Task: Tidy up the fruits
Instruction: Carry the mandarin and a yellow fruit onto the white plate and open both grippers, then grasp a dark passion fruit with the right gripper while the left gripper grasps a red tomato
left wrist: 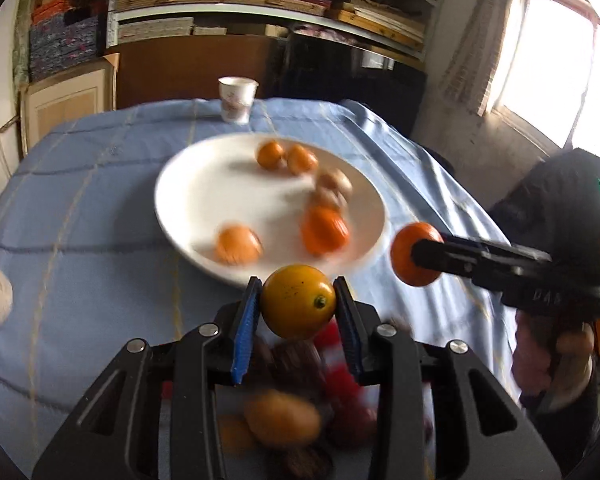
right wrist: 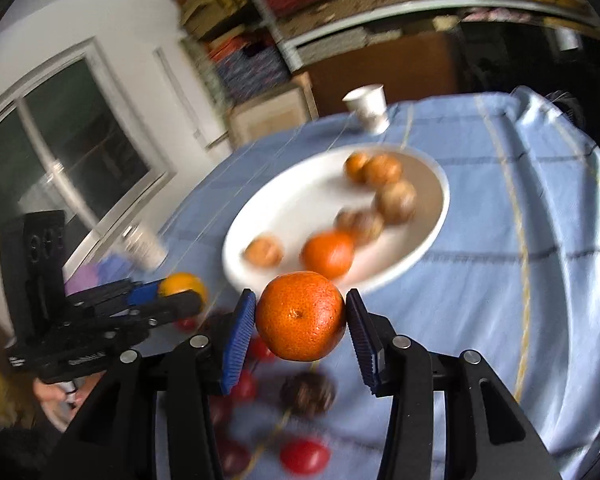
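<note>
My left gripper [left wrist: 298,300] is shut on a yellow-orange citrus fruit [left wrist: 298,301], held above the table just short of the white plate [left wrist: 204,184]. My right gripper [right wrist: 301,316] is shut on a deep orange mandarin [right wrist: 301,315], also raised near the plate's [right wrist: 284,184] front rim. Each gripper shows in the other's view: the right one with its mandarin [left wrist: 414,254] at the right, the left one with its yellow fruit [right wrist: 182,285] at the left. On the plate lie several oranges [left wrist: 324,229] and brownish round fruits [right wrist: 396,200]. Everything beyond the grippers is motion-blurred.
Red and dark fruits [right wrist: 302,456] lie loose on the blue checked tablecloth [left wrist: 80,200] under the grippers. A paper cup [left wrist: 236,98] stands at the far table edge. A second cup [right wrist: 146,246] sits left. Shelves and a window lie behind.
</note>
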Demonstrator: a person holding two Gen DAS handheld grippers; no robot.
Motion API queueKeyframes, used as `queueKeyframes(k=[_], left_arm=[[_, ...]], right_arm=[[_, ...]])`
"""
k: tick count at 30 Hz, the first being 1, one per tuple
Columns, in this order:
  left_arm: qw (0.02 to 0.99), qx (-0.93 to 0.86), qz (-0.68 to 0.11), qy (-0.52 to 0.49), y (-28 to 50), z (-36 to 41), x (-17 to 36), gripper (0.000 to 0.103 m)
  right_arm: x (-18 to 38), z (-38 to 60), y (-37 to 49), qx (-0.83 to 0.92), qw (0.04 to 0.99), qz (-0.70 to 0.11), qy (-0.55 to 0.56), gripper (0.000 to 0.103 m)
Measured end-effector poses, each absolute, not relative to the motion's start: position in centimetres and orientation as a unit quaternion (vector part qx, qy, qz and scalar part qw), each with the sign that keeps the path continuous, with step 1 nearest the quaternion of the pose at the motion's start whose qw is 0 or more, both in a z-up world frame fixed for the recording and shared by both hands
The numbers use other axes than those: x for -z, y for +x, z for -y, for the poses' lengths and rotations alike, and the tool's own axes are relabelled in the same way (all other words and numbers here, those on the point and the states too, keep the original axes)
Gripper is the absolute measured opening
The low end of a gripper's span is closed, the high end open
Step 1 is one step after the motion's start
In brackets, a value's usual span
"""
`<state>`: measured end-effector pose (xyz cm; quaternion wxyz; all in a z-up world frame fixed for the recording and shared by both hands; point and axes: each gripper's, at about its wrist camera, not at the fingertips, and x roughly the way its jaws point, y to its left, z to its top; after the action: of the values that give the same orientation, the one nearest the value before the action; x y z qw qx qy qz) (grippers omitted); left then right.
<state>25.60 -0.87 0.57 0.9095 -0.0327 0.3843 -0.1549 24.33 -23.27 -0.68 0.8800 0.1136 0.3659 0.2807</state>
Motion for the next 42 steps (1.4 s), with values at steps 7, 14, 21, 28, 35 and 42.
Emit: queueKeyframes(k=[7, 14, 21, 28, 35, 42], left_arm=[[0.904, 0.118, -0.41, -0.024, 32.8, 0.6, -1.3, 0.036], [0.913, 0.059, -0.404, -0.006, 35.0, 0.8, -1.1, 0.097], [0.938, 0.048, -0.34, -0.036, 28.9, -2.2, -4.4, 0.098], [0.925, -0.043, -0.373, -0.059, 24.5, -7.0, 0.1, 0.099], [0.906, -0.044, -0.398, -0.136, 23.1, -9.8, 1.5, 0.099], [0.911, -0.047, -0.4, -0.093, 22.9, -8.3, 1.5, 0.099]], right_arm=[[1.6, 22.9, 28.5, -0.226, 0.897, -0.367, 0.097, 0.047], [2.1, 23.6, 30.2, -0.244, 0.889, -0.367, 0.126, 0.061], [-0.8, 24.2, 26.2, -0.265, 0.899, -0.331, 0.11, 0.062], [0.4, 21.4, 23.2, -0.245, 0.893, -0.375, 0.031, 0.062], [4.1, 18.3, 21.8, -0.224, 0.867, -0.443, -0.048, 0.062], [4.4, 17.9, 21.3, -0.235, 0.86, -0.448, -0.062, 0.062]])
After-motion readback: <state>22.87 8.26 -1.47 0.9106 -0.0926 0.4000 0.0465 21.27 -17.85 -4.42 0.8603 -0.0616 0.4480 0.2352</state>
